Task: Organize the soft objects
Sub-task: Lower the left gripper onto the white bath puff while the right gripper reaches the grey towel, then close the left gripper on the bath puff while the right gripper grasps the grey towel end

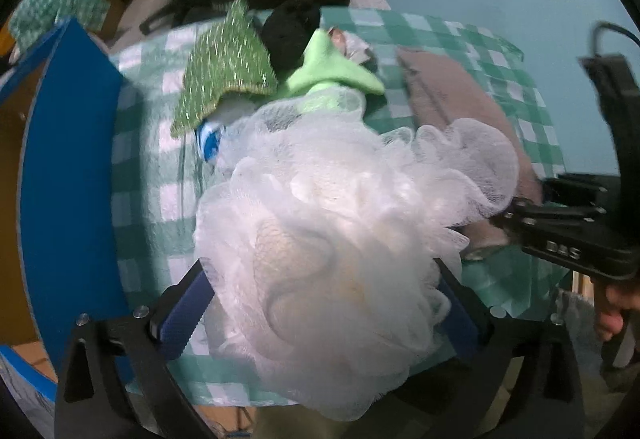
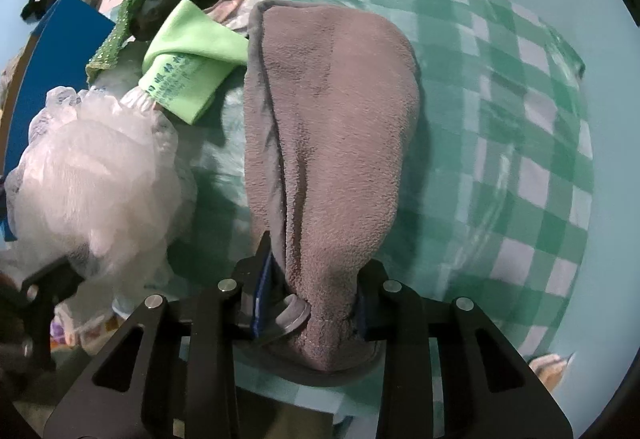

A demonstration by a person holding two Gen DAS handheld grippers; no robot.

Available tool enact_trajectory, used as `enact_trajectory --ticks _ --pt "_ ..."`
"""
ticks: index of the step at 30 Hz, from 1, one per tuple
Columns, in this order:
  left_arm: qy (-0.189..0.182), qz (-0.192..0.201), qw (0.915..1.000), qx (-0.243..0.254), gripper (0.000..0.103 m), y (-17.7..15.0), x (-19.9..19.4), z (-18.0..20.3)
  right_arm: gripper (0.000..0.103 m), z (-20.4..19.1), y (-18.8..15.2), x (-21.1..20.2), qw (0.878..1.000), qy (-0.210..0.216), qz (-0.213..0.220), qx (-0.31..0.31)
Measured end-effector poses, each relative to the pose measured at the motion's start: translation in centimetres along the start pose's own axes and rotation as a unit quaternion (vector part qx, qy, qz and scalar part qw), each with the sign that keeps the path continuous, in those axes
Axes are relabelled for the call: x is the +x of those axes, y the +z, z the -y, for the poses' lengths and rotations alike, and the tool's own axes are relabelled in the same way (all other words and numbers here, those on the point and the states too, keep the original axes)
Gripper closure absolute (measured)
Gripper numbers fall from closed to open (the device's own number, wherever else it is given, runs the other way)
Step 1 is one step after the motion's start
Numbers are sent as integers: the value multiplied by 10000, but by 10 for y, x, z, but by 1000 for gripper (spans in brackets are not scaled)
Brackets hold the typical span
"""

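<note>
While we're holding a soft thing in each gripper over the green-check cloth (image 2: 520,127), we're judging the step in hand as carrying both toward wherever they're being sorted, prob. the blue-walled bin (image 1: 68,143) at the left edge, tho we can't tell for sure. To do it well, we're keeping squeeze light but steady: the white mesh pouf (image 1: 332,239) is springy & could slip out if the grip eases, and the grey fleece cloth (image 2: 332,127) is pinched only at one bunched end, so its free length is dragging on the table & could sweep the other items. Lifting it higher before moving sideways seems wise. The left gripper (image 1: 324,303) is closed around the pouf, blue pads pressing its lower sides; most of the pouf is bulging fwd beyond the tips and hiding them. The right gripper (image 2: 312,303) is closed narrow on the near end of the grey cloth, w/ the rest stretching away from the jaws across the check cloth. Beyond the pouf, a glittery green scrub cloth (image 1: 228,71), a light green cloth (image 2: 192,59) and a black fuzzy item (image 1: 292,27) are lying in a loose heap near the table's far left, touching one another. The two grippers are sitting close, so we're watching they aren't tangling mesh w/ fleece.
</note>
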State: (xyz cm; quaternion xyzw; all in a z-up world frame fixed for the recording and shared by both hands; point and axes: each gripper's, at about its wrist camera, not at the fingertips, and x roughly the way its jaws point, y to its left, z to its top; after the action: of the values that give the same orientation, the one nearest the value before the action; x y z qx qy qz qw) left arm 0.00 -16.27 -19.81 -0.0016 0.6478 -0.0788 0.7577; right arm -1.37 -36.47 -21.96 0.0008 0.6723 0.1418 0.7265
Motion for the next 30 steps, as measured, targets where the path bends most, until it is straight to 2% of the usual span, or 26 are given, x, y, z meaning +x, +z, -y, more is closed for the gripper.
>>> enact_trajectory --ticks 6,13,15,20,23,26,30 --pt "116 -251 9996 -100 0 -2 19 -4 72 28 -20 -4 10000 -43 17 47" --pt "-107 -291 9990 -336 0 -5 21 -10 72 39 -26 -2 9999 -40 78 114" --pt "-191 -246 9988 -367 5 -7 18 -13 72 30 -27 3 9999 -70 117 59" --pt "-239 -120 9995 -170 27 -17 3 -15 75 14 -36 -11 9997 -191 128 -66" --pt "-287 9 9995 -86 36 -20 -10 -17 77 7 -38 -15 9996 -222 143 -82" --pt "-325 150 9994 18 43 -24 -19 -16 79 -4 -34 -20 9996 -220 167 -106" --pt "-376 298 9987 180 46 -29 -37 -18 81 -17 -34 -21 9994 -199 256 -90"
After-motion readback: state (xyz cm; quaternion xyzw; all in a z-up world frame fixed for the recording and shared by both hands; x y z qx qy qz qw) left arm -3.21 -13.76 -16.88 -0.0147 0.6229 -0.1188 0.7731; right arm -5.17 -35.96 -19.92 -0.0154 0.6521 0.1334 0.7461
